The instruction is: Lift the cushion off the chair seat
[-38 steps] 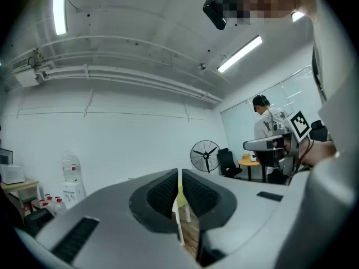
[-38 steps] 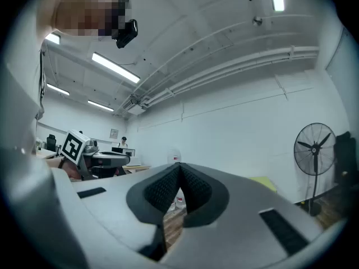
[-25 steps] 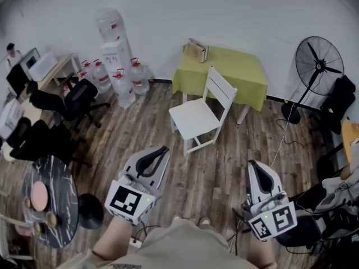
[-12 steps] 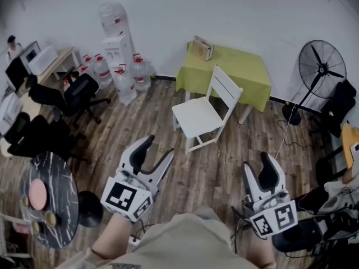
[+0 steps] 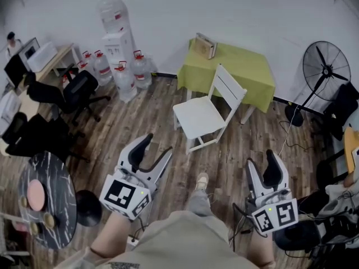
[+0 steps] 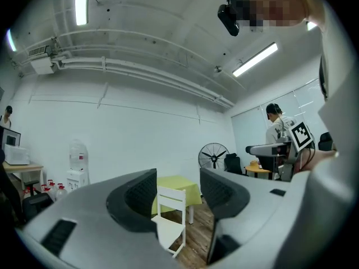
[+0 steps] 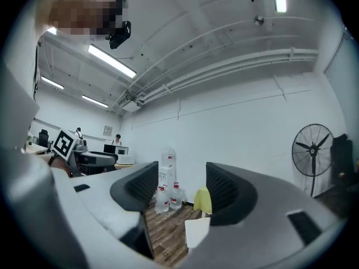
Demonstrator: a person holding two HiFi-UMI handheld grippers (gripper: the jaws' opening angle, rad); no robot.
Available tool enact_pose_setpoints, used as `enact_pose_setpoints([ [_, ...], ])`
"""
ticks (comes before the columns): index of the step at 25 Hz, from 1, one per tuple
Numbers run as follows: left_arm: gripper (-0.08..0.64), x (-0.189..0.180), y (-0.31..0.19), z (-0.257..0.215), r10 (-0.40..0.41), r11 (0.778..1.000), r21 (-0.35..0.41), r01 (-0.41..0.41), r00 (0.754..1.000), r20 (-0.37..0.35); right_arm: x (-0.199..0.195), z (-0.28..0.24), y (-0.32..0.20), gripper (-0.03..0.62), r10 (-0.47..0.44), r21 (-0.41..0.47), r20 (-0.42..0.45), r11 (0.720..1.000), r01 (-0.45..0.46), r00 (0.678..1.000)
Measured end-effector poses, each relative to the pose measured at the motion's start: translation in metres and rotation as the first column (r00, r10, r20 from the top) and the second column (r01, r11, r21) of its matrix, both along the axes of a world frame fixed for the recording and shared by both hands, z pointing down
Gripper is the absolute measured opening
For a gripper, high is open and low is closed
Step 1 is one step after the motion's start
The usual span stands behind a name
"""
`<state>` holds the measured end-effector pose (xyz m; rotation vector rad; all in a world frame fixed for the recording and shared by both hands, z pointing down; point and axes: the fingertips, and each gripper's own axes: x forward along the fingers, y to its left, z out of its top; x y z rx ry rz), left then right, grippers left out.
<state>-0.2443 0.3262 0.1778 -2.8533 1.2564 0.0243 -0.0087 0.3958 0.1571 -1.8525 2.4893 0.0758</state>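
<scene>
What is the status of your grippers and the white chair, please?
Grippers opening, empty: left gripper, right gripper, both short of the white chair. Chair untouched; cushion not distinguishable from its seat. Only wood floor between.

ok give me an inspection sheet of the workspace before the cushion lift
surface: wood-plank floor, white slatted wooden chair standing on it
job's things: white seat cushion, hard to tell from the seat, untouched
clutter: round black marble table, black office chairs
grippers: left gripper and right gripper both opening, nothing between the jaws, short of the chair
cables: thin black cable across floor by black pedestal fan
surroundings: green-clothed table, white water dispenser
</scene>
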Motion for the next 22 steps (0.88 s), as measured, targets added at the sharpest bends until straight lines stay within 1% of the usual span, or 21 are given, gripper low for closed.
enact_pose_setpoints([
  [1, 0.239, 0.01, -0.015, 0.005, -0.005, 1.0, -0.006, 0.005, 1.0, 0.008, 0.011, 0.005, -0.017, 0.262, 0.0, -0.003, 0.003, 1.0, 0.0, 1.0],
  [3, 0.239, 0.019, -0.032, 0.008, -0.005, 1.0, -0.013, 0.005, 1.0, 0.022, 0.02, 0.01, -0.037, 0.262, -0.003, -0.01, 0.01, 1.0, 0.003, 1.0],
  [8, 0.239, 0.016, -0.055, 0.006, -0.001, 1.0, -0.025, 0.002, 0.999, 0.034, 0.011, 0.011, -0.062, 0.262, -0.014, -0.034, 0.015, 0.999, 0.014, 1.0],
  [14, 0.239, 0.027, -0.106, 0.007, 0.0, 0.999, -0.045, 0.002, 0.999, 0.04, 0.019, 0.011, -0.112, 0.264, -0.019, -0.069, 0.004, 0.997, 0.02, 1.0],
  [18, 0.239, 0.04, -0.148, 0.007, -0.015, 0.998, -0.058, 0.017, 0.999, 0.041, 0.032, 0.013, -0.157, 0.267, -0.036, -0.092, -0.002, 0.995, 0.035, 0.999],
  [22, 0.239, 0.069, -0.205, 0.015, -0.036, 0.995, -0.086, 0.041, 0.998, 0.058, 0.062, 0.023, -0.222, 0.268, -0.064, -0.125, 0.002, 0.99, 0.064, 0.998],
])
